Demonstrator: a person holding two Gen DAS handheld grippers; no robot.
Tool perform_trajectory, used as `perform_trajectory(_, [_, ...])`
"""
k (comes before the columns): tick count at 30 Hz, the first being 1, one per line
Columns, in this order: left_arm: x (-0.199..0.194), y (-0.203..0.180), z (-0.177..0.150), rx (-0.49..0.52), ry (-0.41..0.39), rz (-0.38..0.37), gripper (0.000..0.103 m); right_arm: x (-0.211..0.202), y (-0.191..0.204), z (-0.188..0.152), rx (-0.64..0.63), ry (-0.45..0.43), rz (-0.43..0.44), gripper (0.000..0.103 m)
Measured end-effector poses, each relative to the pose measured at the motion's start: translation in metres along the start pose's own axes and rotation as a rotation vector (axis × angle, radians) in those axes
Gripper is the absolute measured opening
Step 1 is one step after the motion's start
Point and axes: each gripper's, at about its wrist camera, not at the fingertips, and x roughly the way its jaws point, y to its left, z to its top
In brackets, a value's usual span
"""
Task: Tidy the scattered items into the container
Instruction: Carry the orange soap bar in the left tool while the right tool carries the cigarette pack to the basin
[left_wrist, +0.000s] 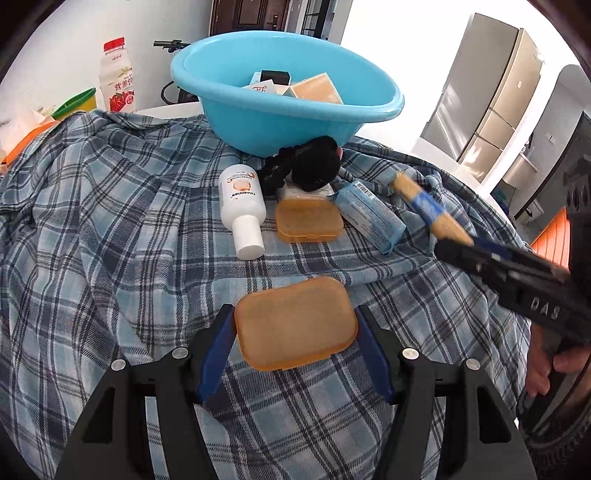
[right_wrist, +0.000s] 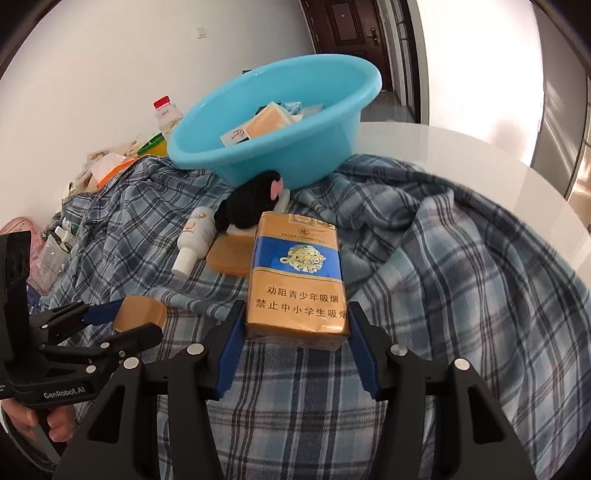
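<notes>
My left gripper (left_wrist: 295, 315) is shut on a flat orange case (left_wrist: 295, 332), held just over the plaid cloth (left_wrist: 110, 221). My right gripper (right_wrist: 297, 308) is shut on a gold and blue cigarette pack (right_wrist: 299, 273), lifted above the cloth. In the left wrist view that pack (left_wrist: 428, 208) juts from the right gripper (left_wrist: 456, 245) at the right. The blue basin (left_wrist: 258, 122) stands at the back with several boxes inside. In front of it lie a white bottle (left_wrist: 242, 206), a second orange case (left_wrist: 308, 221), a blue tissue pack (left_wrist: 369, 216) and a black plush item (left_wrist: 314, 162).
A red-capped drink bottle (left_wrist: 117, 79) and a yellow tub with a green rim (left_wrist: 75, 103) stand at the back left beside loose packets. The white round table (right_wrist: 480, 155) shows bare beyond the cloth at the right. A steel fridge (left_wrist: 491, 96) stands far right.
</notes>
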Motion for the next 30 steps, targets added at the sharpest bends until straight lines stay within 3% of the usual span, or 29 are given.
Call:
perform_trajectory(7, [-0.012, -0.007, -0.010, 0.021, -0.010, -0.006, 0.067, -0.028, 0.021, -0.032, -0.050, -0.079, -0.128, 0.052])
perform_trajectory(13, [-0.021, -0.012, -0.017, 0.037, -0.024, -0.001, 0.067, -0.032, 0.036, -0.047, -0.117, -0.051, -0.138, 0.052])
perform_trajectory(30, [-0.030, -0.006, -0.019, 0.012, -0.039, 0.015, 0.067, -0.039, 0.010, -0.051, -0.031, -0.030, -0.123, 0.052])
